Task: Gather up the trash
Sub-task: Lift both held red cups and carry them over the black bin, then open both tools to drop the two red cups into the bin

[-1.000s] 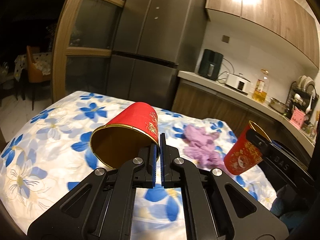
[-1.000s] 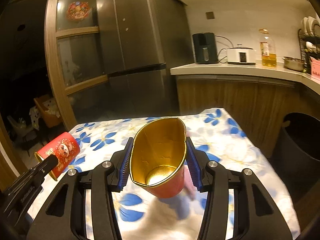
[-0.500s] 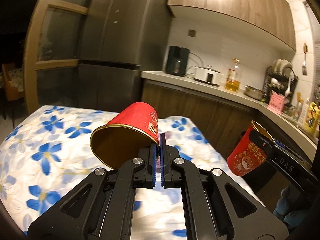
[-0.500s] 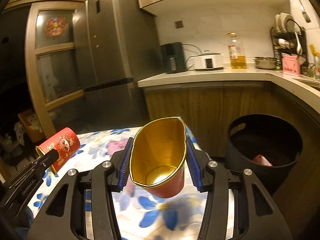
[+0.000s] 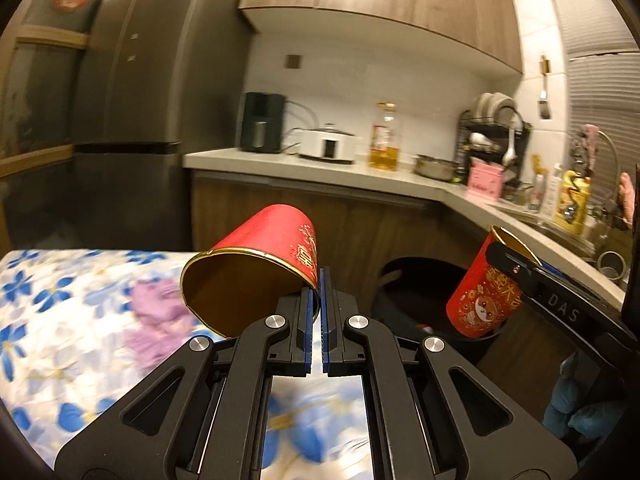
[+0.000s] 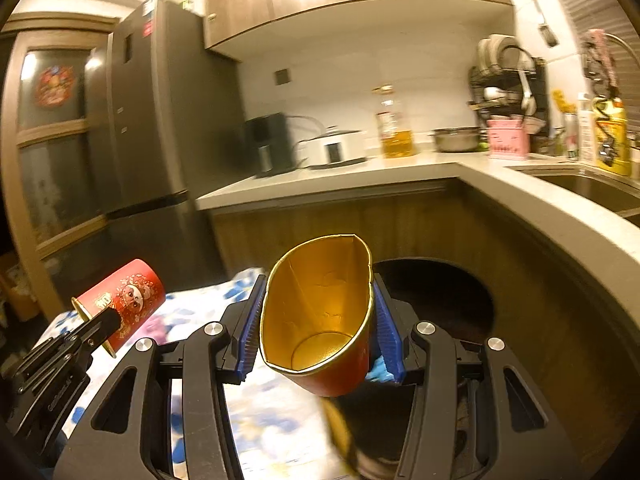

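My left gripper (image 5: pixel 321 280) is shut on the rim of a red paper cup (image 5: pixel 260 252), which lies tilted with its gold inside facing me. My right gripper (image 6: pixel 318 320) is shut on a second red cup (image 6: pixel 320 312) and squeezes its gold mouth into an oval. From the left wrist view, the right gripper (image 5: pixel 505 258) holds its cup (image 5: pixel 486 292) above the black trash bin (image 5: pixel 404 264). The right wrist view shows the left gripper (image 6: pixel 105 323) and its cup (image 6: pixel 124 300) at the lower left. The bin (image 6: pixel 460 276) stands just behind my right cup.
A table with a blue-flowered cloth (image 5: pixel 60 320) lies below and to the left, with a crumpled purple thing (image 5: pixel 152 320) on it. A wooden counter (image 6: pixel 520 196) with appliances, an oil bottle and a dish rack curves around the bin. A dark fridge (image 5: pixel 132 120) stands at the left.
Both views have swung to the right, from over the table toward the counter. The black bin has come into sight below the cups. Both cups stay gripped.
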Demonstrator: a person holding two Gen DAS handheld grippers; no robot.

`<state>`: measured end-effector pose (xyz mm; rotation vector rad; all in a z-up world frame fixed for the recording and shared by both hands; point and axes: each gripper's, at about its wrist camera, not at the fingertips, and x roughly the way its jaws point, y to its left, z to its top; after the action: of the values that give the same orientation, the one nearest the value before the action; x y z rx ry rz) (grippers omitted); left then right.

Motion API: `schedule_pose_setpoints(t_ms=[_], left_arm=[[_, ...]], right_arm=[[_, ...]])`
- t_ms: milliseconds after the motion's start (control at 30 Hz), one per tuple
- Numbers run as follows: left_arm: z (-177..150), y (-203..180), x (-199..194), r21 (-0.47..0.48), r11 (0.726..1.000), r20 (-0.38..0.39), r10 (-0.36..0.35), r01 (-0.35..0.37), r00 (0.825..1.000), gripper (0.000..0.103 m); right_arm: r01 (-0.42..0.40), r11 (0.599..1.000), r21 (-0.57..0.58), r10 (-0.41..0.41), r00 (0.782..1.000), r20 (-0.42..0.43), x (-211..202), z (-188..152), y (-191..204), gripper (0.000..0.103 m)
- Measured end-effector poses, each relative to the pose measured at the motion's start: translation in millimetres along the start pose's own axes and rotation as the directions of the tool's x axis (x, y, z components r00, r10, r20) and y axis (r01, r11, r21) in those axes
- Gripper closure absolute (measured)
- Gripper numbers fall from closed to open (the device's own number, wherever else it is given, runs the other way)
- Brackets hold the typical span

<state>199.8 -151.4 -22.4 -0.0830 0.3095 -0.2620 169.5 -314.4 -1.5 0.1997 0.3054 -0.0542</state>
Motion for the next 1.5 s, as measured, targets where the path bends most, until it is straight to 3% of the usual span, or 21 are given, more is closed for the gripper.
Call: schedule_pose_setpoints(t_ms=[200,567,1400,1500], left_arm=[[10.9,-44.7,31.8,0.035,0.995,0.017,-0.091,0.090,0.996,0.101],[9.3,-94.9,82.3,0.103,0.970,-0.006,-0.220,0.219,0.976,0.101],[-16.2,-110.4,136.5,0.106,0.941,-0.128,-0.308,0.322,0.943,0.100],[-19.7,-108.6,140.3,0.114,0.946,-0.141,-0.286,0.302,0.948,0.094]], right_arm=[[0.072,0.997,0.033,-0.073,0.997,0.023,7.3,11.0,-36.1,0.054],[0.090,0.994,0.062,-0.092,0.995,0.032,21.4,16.0,-68.3,0.053],[0.103,0.992,0.067,-0.103,0.995,0.001,55.0,10.8,-83.5,0.050],[0.101,0.992,0.070,-0.101,0.995,-0.004,57.6,10.5,-83.9,0.049]])
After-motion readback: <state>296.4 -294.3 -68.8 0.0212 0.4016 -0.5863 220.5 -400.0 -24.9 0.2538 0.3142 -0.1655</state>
